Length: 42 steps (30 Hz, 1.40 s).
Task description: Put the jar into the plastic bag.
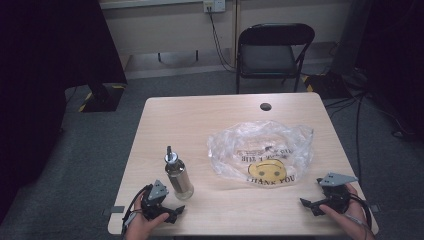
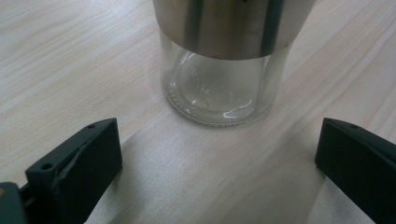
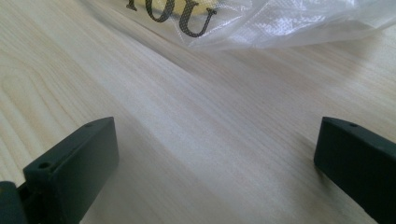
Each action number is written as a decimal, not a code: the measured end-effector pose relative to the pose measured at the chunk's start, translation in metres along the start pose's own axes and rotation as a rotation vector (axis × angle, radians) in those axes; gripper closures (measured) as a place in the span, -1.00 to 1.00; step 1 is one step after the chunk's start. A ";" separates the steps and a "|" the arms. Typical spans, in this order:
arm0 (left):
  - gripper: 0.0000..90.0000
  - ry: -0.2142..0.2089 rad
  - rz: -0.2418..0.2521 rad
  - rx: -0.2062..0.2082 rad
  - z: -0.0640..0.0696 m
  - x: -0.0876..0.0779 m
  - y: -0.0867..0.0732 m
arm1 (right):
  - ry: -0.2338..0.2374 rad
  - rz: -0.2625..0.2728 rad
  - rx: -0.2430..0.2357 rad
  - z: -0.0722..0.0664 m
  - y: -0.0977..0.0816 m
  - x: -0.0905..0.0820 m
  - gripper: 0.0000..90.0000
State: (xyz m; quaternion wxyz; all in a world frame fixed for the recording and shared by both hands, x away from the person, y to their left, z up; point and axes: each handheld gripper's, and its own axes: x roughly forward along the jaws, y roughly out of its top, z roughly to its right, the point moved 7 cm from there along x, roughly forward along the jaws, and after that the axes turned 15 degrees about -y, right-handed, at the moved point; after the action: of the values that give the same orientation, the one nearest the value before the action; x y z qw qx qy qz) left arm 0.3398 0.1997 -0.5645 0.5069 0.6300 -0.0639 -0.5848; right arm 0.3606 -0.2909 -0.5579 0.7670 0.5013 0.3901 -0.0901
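A glass bottle [image 1: 178, 176] with a steel band and a pour spout stands upright on the wooden table [image 1: 200, 125], left of centre. My left gripper [image 1: 167, 210] rests just in front of it at the table's near edge, jaws wide open with nothing between them; the left gripper view has the bottle's clear base [image 2: 219, 88] straight ahead. A crumpled clear plastic bag [image 1: 262, 152] with a yellow smiley and black lettering lies right of centre. My right gripper [image 1: 317, 197] sits open near the front right corner, with the bag's edge [image 3: 261, 21] a little ahead of it.
A small dark round hole [image 1: 265, 106] sits near the table's far edge. Beyond the table stands a black folding chair [image 1: 272, 50] on grey carpet. Cables run along the floor at the right.
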 end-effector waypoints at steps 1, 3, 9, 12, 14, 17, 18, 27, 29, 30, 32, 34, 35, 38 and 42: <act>-1.00 0.000 0.000 0.000 0.000 0.000 0.000 | 0.000 0.000 0.000 0.000 0.000 0.000 -1.00; -1.00 -0.001 0.000 -0.001 0.000 0.000 0.000 | 0.000 0.000 0.000 0.000 0.000 0.000 -1.00; -1.00 -0.002 0.003 -0.003 0.000 0.000 0.000 | 0.000 0.000 0.000 0.000 0.000 0.000 -1.00; -1.00 -0.003 0.003 -0.004 0.000 0.000 0.000 | 0.000 0.000 0.000 0.000 0.000 0.000 -1.00; -1.00 -0.006 0.004 -0.005 0.000 0.000 0.000 | 0.000 0.000 0.000 0.000 0.000 0.000 -1.00; -1.00 -0.030 0.021 -0.017 0.000 -0.001 0.001 | 0.000 0.000 0.000 0.000 0.000 0.000 -1.00; -1.00 -0.030 0.021 -0.017 0.000 -0.001 0.001 | 0.000 0.000 0.000 0.000 0.000 0.000 -1.00; -0.94 -0.050 0.049 -0.068 -0.002 -0.006 0.007 | 0.000 0.000 0.000 0.000 0.000 0.000 -1.00; -0.94 -0.053 0.077 -0.069 -0.001 -0.011 0.011 | 0.000 0.000 0.000 0.000 0.000 0.000 -1.00; -0.93 -0.053 0.084 -0.069 -0.001 -0.012 0.012 | 0.000 0.000 0.000 0.000 0.000 0.000 -1.00; -0.93 -0.051 0.108 -0.069 -0.001 -0.016 0.016 | 0.000 0.000 0.000 0.000 0.000 0.000 -1.00; -0.91 -0.053 0.129 -0.067 0.000 -0.019 0.019 | 0.000 0.000 0.000 0.000 0.000 0.000 -1.00; -0.91 -0.050 0.135 -0.062 0.000 -0.020 0.020 | 0.000 0.000 0.000 0.000 0.000 0.000 -1.00; -0.90 -0.055 0.155 -0.058 0.002 -0.026 0.024 | 0.000 0.000 0.000 0.000 0.000 0.000 -1.00; -0.89 -0.066 0.191 -0.073 0.003 -0.034 0.028 | 0.001 0.000 0.000 0.000 0.000 0.000 -1.00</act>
State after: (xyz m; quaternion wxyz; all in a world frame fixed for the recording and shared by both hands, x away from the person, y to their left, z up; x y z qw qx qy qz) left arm 0.3413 0.2078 -0.5210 0.5803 0.5828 -0.1189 -0.5562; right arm 0.3607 -0.2908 -0.5579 0.7669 0.5013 0.3904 -0.0901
